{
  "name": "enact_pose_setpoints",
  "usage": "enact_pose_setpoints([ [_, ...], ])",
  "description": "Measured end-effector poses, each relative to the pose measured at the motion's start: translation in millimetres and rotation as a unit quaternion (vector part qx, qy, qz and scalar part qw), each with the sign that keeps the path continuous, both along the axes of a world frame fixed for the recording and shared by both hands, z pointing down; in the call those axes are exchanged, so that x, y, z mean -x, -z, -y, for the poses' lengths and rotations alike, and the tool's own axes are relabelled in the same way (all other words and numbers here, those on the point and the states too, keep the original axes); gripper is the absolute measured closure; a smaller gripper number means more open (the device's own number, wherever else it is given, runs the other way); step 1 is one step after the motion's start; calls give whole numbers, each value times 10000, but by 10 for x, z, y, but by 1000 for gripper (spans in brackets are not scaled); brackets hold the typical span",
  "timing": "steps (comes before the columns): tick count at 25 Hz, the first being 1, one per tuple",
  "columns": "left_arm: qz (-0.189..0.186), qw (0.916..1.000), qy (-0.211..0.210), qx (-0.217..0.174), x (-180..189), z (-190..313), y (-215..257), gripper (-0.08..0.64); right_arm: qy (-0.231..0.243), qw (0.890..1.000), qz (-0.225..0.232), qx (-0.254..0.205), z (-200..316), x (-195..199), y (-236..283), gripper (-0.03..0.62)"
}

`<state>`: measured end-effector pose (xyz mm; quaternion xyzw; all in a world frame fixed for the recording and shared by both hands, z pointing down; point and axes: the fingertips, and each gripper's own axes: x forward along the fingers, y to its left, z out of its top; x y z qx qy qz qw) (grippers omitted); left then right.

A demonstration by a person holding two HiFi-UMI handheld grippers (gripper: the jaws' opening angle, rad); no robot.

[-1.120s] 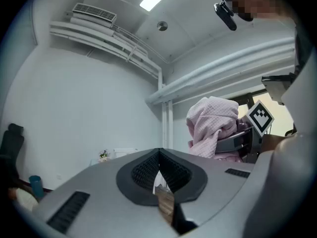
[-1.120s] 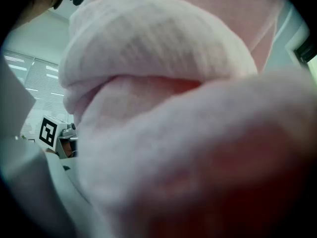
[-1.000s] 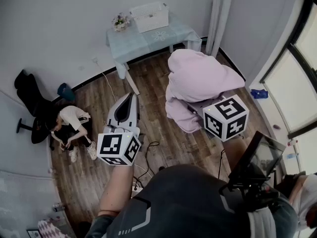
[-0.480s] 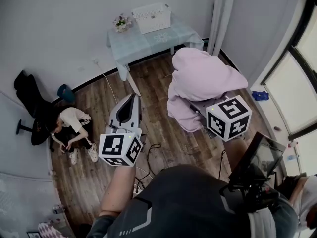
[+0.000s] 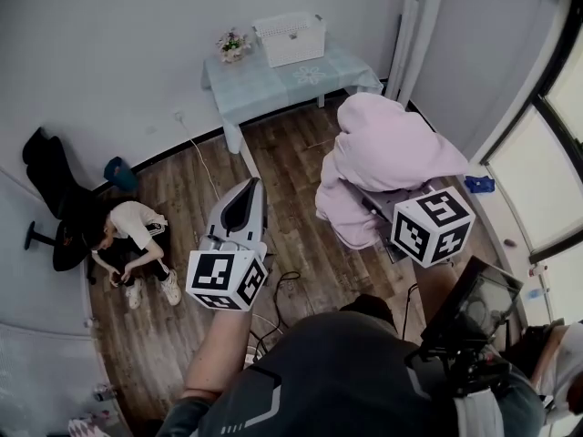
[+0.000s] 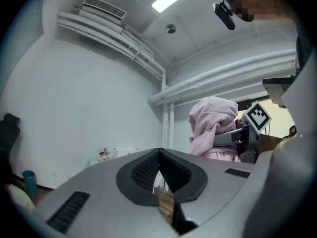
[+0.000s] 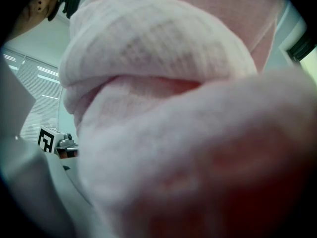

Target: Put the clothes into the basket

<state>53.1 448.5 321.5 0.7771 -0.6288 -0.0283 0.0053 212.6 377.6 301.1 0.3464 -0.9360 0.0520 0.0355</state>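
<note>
A white slatted basket (image 5: 290,38) stands at the back of a pale blue table (image 5: 273,80) against the far wall. A bulky pink garment (image 5: 392,153) hangs in the air, bunched over my right gripper (image 5: 401,209), which is shut on it with its jaws buried in the cloth. The pink garment (image 7: 158,83) fills the right gripper view. My left gripper (image 5: 244,206) is shut and holds nothing, its jaws pointing toward the table. In the left gripper view my left gripper (image 6: 159,155) has its pads pressed together, with the pink garment (image 6: 210,120) to the right.
A small flower pot (image 5: 232,44) sits beside the basket. A person (image 5: 127,235) sits on the wooden floor at the left, near a black chair (image 5: 55,198). Cables (image 5: 273,280) trail on the floor below the grippers. A curtain (image 5: 414,25) hangs right of the table.
Both grippers and the head have come closer to the table and basket. The pink garment stays held on the right gripper; the left gripper stays shut.
</note>
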Motion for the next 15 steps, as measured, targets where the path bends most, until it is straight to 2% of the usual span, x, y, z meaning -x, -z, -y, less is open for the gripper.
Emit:
enact_pose_setpoints([
  [9, -136, 9999, -78, 16, 236, 323, -57, 551, -49, 9999, -59, 66, 331, 203, -53, 175],
  [11, -105, 9999, 26, 43, 290, 541, -14, 551, 31, 10000, -10, 91, 553, 254, -21, 175],
  [15, -42, 9992, 314, 226, 373, 1285, 143, 551, 233, 9995, 26, 231, 1331, 322, 94, 175],
])
